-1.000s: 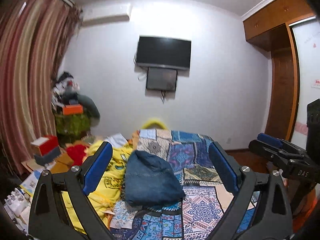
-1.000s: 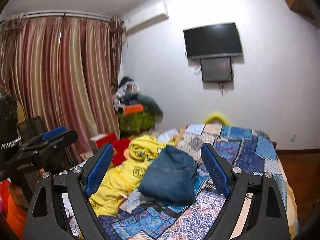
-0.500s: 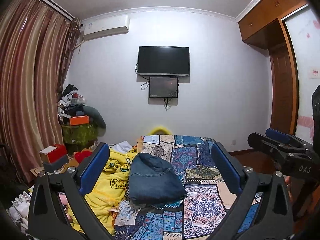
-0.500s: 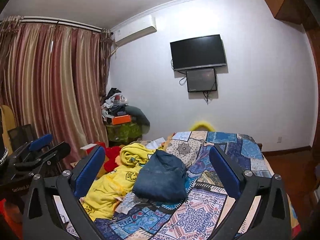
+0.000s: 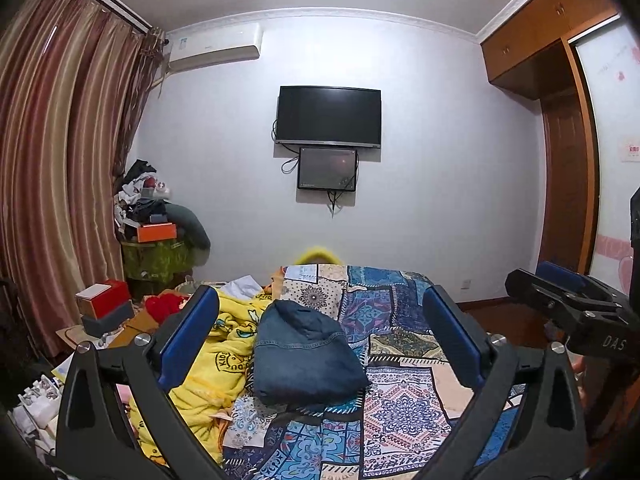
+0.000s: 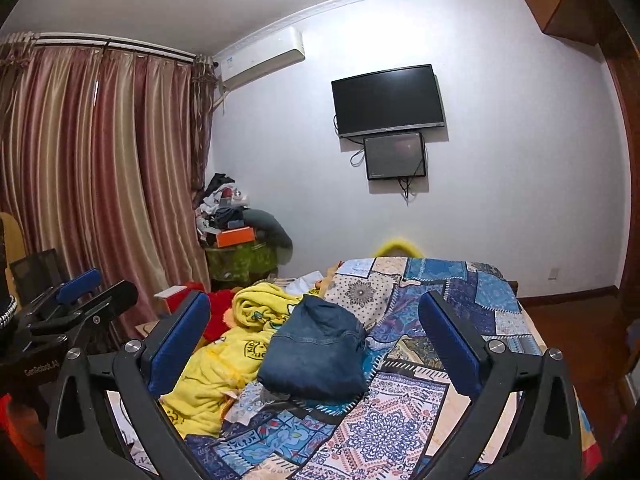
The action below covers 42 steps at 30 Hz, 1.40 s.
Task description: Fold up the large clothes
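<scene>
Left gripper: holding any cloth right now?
No. The left gripper is open and empty, and the denim garment lies on the bed beyond it.

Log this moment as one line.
left tongs: open, empty | right tongs: open, empty | denim garment: bundled on patchwork quilt, untouched | yellow blanket: beside it

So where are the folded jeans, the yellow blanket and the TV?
folded jeans (image 5: 306,356): left wrist view, middle of the denim bundle.
yellow blanket (image 6: 224,364): right wrist view, its crumpled middle.
TV (image 5: 329,115): left wrist view, screen centre.
</scene>
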{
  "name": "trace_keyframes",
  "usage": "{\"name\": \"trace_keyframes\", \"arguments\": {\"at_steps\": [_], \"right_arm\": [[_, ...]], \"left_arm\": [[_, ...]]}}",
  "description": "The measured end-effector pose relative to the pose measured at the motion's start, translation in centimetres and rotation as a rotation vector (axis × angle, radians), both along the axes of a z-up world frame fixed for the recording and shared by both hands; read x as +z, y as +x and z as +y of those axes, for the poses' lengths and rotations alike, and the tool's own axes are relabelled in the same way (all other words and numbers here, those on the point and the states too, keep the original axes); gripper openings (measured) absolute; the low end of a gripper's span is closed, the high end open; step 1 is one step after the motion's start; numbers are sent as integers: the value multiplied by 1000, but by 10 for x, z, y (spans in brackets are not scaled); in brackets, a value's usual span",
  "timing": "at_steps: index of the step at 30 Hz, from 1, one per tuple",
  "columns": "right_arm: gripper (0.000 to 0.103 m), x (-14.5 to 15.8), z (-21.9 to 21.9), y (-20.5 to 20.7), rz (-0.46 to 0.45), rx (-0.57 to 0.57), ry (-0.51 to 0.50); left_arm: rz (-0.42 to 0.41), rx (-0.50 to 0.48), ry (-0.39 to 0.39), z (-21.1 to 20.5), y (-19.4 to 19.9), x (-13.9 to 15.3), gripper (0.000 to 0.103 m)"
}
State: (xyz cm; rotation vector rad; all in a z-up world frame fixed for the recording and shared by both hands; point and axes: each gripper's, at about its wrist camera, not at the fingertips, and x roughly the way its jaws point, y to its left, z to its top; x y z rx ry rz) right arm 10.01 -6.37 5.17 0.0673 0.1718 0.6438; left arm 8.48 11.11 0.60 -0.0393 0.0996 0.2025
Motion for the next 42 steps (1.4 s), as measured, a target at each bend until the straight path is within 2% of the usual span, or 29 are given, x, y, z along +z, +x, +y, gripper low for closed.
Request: {"name": "trace_keyframes", "arguments": {"at_steps": [16, 42], "right_arm": [[103, 1, 0, -1, 23, -7, -10], [103, 1, -1, 0, 34, -17, -12]], "left_arm": [[22, -5, 17, -4, 8, -4, 102], [35, -23, 3, -3, 13, -5, 102]]}}
